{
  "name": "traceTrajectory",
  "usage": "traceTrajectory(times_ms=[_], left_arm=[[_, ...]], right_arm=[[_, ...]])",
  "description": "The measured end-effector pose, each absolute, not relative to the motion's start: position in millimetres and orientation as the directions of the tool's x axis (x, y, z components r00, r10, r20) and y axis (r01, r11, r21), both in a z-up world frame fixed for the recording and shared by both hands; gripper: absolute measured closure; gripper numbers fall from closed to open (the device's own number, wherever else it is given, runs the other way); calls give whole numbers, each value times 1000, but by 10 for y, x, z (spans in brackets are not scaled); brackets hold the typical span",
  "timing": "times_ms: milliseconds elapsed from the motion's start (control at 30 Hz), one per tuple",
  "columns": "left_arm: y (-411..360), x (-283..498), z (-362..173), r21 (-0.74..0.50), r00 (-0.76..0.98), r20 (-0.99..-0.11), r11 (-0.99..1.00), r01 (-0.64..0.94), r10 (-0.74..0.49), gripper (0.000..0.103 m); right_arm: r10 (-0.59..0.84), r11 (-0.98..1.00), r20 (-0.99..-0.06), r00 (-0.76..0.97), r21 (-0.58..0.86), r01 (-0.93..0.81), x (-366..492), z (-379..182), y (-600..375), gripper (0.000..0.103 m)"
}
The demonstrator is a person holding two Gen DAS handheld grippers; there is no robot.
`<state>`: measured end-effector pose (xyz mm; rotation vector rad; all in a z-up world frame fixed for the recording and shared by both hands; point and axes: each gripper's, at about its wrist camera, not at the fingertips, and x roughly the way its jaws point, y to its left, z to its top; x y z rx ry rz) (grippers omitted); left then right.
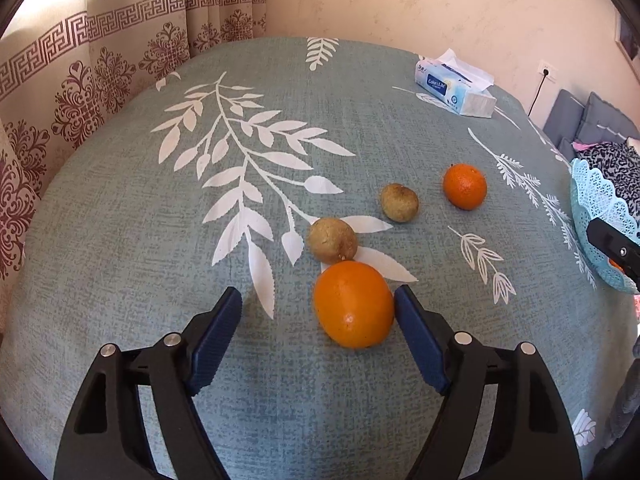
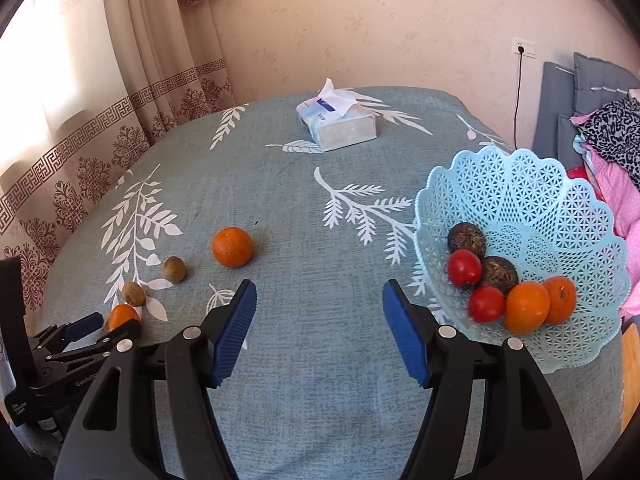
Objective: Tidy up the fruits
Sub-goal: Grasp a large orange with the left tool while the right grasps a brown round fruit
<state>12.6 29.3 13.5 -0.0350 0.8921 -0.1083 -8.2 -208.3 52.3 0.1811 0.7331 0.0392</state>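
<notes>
Reaching for the large orange [image 1: 354,305], the left gripper [image 1: 318,300] stands over the tablecloth [image 1: 280,100] with its jaws spread and nothing clamped. No earlier view is on hand, so only the present stance is reported. The orange lies between the jaws but off centre: its right flank sits at, or just touching, the right pad [image 1: 416,336], while the left pad [image 1: 218,336] stands well apart from it. Whether the right pad presses the peel cannot be told. The fruit is slightly oval, with its long axis running roughly along the line of the fingers, so the jaws would close across its shorter width.

Taking that orange as landmark: a brown fruit [image 1: 332,240] touches its far side, a second brown fruit [image 1: 399,202] lies beyond and to the right, and a small orange [image 1: 465,186] lies further right again. The basket [image 2: 520,184] sits well to the right, at the table edge, holding two oranges, two red fruits and two dark ones.

The right gripper [image 2: 319,328] is released and empty, over bare cloth just left of the basket and well apart from the landmark orange. The left gripper is plainly the nearer.

Judgement: the closing move depends on shifting the left gripper rightward to centre the orange; otherwise the left pad may push it sideways against the right pad or into the brown fruit.
</notes>
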Motion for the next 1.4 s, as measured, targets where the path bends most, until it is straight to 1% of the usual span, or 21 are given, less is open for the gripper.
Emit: traceTrajectory(times_ms=[67, 133, 200, 233, 267, 333, 500, 733, 967, 1067, 1167, 1233, 1367, 1400], left_arm=[[308, 130, 121, -94, 616, -778, 992, 84, -126, 30], [300, 120, 126, -106, 616, -774, 989, 101, -146, 36], [272, 97, 129, -118, 612, -771, 984, 137, -177, 52], [251, 80, 134, -120, 611, -768, 981, 155, -191, 56], [232, 61, 140, -121, 612, -764, 978, 172, -202, 65], [225, 34, 154, -117, 619, -758, 977, 180, -205, 65], [365, 2, 204, -158, 629, -744, 974, 160, -224, 65], [634, -135, 317, -94, 691, -710, 991, 99, -136, 65], [982, -159, 387, -78, 717, -695, 997, 5, -58, 65], [1067, -161, 393, -74, 719, -694, 997, -19, -37, 65], [1091, -151, 390, -71, 720, -694, 997, -30, -28, 65], [1095, -145, 381, -70, 719, -695, 997, -35, -24, 65], [1093, -123, 355, -64, 714, -700, 997, -41, -16, 65], [1095, -119, 350, -63, 713, -701, 997, -43, -14, 65]], right_arm=[[126, 980, -674, 728, 197, 12, -42, 500, -2033, 36], [145, 979, -682, 717, 202, -7, -7, 491, -1965, 36], [163, 979, -687, 709, 201, -30, 24, 495, -1881, 36], [175, 978, -689, 703, 203, -44, 43, 495, -1838, 36], [188, 977, -692, 697, 207, -58, 62, 494, -1798, 36], [214, 973, -700, 681, 218, -82, 100, 489, -1716, 36], [250, 967, -715, 653, 216, -134, 178, 456, -1495, 36], [318, 947, -736, 597, 221, -232, 297, 347, -1101, 36], [403, 906, -742, 536, 238, -351, 402, 259, -645, 36], [415, 896, -741, 528, 234, -377, 457, 236, -505, 36], [422, 889, -746, 515, 230, -396, 514, 206, -406, 45], [423, 886, -752, 506, 226, -405, 552, 175, -363, 53], [416, 888, -764, 493, 226, -400, 624, 91, -323, 63], [414, 890, -763, 496, 224, -398, 630, 80, -324, 64]])
